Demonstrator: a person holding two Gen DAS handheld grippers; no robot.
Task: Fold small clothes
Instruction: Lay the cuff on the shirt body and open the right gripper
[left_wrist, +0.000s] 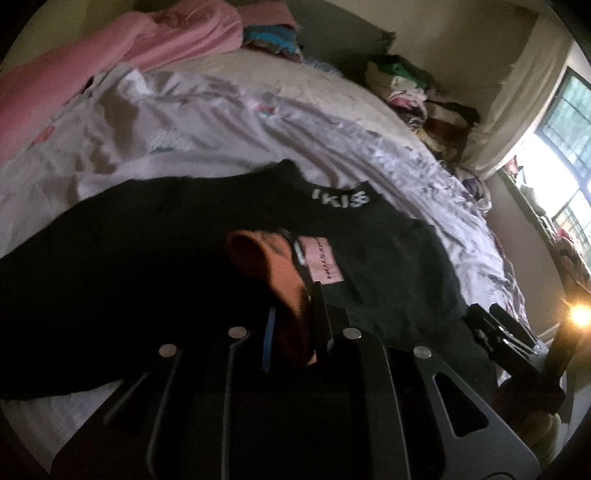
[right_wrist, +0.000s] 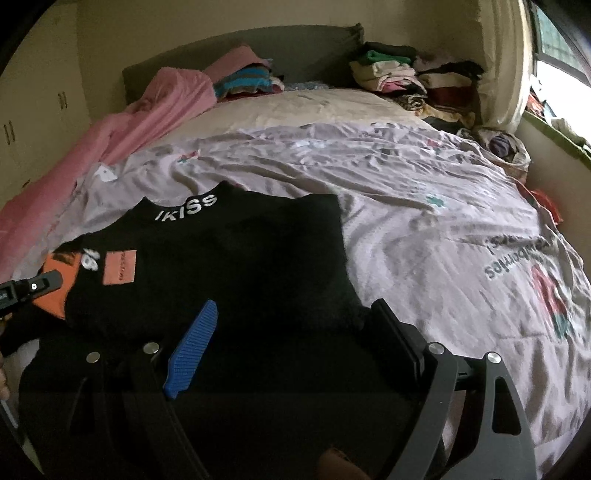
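A black top (right_wrist: 240, 258) with white "IKISS" lettering at its collar lies on the bed, its right side folded in. It also shows in the left wrist view (left_wrist: 147, 240). My left gripper (left_wrist: 295, 306) is shut on an orange part of the garment (left_wrist: 280, 280), next to a pink patch (left_wrist: 325, 262). It also shows at the left edge of the right wrist view (right_wrist: 40, 284). My right gripper (right_wrist: 291, 332) is open and empty over the top's lower edge, its blue finger pad (right_wrist: 192, 347) showing.
A wrinkled pale lilac sheet (right_wrist: 424, 221) covers the bed. A pink blanket (right_wrist: 110, 140) lies along the left. Piles of folded clothes (right_wrist: 399, 77) stand at the headboard. A bright window (left_wrist: 554, 166) is on the right.
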